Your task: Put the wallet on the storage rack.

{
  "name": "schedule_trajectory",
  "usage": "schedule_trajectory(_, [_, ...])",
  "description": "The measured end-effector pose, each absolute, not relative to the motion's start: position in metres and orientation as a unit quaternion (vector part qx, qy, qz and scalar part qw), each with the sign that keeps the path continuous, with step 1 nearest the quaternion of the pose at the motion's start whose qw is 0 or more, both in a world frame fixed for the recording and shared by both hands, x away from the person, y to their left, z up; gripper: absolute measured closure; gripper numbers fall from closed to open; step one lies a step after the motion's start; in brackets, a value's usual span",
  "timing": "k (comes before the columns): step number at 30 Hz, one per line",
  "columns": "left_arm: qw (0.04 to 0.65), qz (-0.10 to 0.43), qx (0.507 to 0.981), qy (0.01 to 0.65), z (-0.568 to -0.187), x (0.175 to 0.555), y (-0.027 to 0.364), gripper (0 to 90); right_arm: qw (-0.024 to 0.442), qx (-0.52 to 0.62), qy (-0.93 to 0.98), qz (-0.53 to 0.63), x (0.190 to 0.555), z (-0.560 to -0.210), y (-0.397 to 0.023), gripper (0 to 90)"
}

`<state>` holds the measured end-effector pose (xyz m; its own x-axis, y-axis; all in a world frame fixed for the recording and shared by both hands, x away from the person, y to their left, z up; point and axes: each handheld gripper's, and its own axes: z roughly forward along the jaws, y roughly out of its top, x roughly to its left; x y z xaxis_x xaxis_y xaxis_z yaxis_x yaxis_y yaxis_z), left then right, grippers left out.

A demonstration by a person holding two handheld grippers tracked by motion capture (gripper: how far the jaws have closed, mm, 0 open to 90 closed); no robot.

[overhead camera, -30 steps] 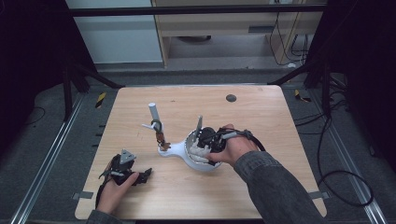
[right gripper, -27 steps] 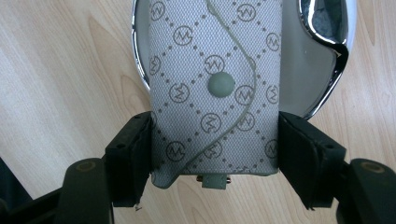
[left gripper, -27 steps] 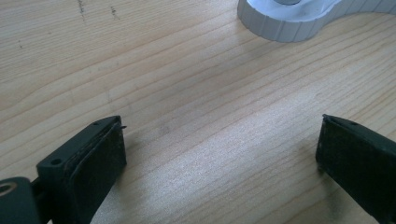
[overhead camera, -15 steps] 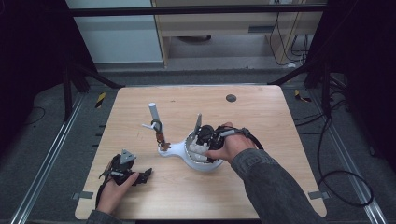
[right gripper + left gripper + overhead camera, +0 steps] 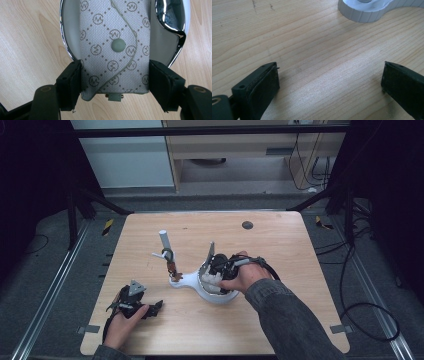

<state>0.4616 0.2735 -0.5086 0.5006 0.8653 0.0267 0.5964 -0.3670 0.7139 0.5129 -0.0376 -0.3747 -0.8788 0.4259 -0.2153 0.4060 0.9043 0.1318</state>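
Observation:
My right gripper point(image 5: 214, 270) is shut on a grey patterned key pouch point(image 5: 112, 50) with a round snap button. It holds the pouch over the white dish point(image 5: 65, 45) of a white stand point(image 5: 187, 281). The pads press on both long sides of the pouch near its lower end. The dish has a shiny chrome rim point(image 5: 172, 17). My left gripper point(image 5: 150, 307) rests low near the table's front left, open, with bare wood between its jaws. In the left gripper view, my left gripper point(image 5: 329, 85) faces the stand's ribbed white base point(image 5: 367, 13).
A white upright post point(image 5: 164, 240) with a dark ring and a brown strap hanging from it rises from the stand's left end. A dark round hole point(image 5: 247, 225) sits near the wooden table's point(image 5: 280, 250) far edge. Cables trail off the table's right side.
The right hand has edged slightly left over the dish with the pouch in its grip. The left hand has stayed where it was.

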Motion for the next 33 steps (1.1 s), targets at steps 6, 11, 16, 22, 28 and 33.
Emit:
schedule_trajectory(6, [0.330,0.204,0.801,0.456,-0.5087,0.4616,0.2733,0.8,0.119,0.214,0.969,0.039,0.5141,-0.3767,-0.0363,31.2])
schedule_trajectory(11, [0.330,0.204,0.801,0.456,-0.5088,0.4616,0.2731,0.8,0.117,0.216,0.969,0.038,0.5149,-0.3791,-0.0354,31.2])
schedule_trajectory(16, [0.330,0.204,0.802,0.454,-0.5087,0.4616,0.2729,0.8,0.115,0.215,0.969,0.038,0.5154,-0.3803,-0.0336,31.1])
schedule_trajectory(22, [0.331,0.204,0.801,0.455,-0.5088,0.4616,0.2727,0.8,0.114,0.214,0.969,0.040,0.5156,-0.3821,-0.0313,31.1])
schedule_trajectory(28, [0.331,0.203,0.802,0.454,-0.5088,0.4616,0.2726,0.7,0.108,0.228,0.966,0.057,0.5157,-0.3837,-0.0306,15.9])
schedule_trajectory(33, [0.330,0.203,0.803,0.454,-0.5087,0.4616,0.2726,0.7,0.111,0.231,0.964,0.072,0.5145,-0.3790,-0.0316,19.2])
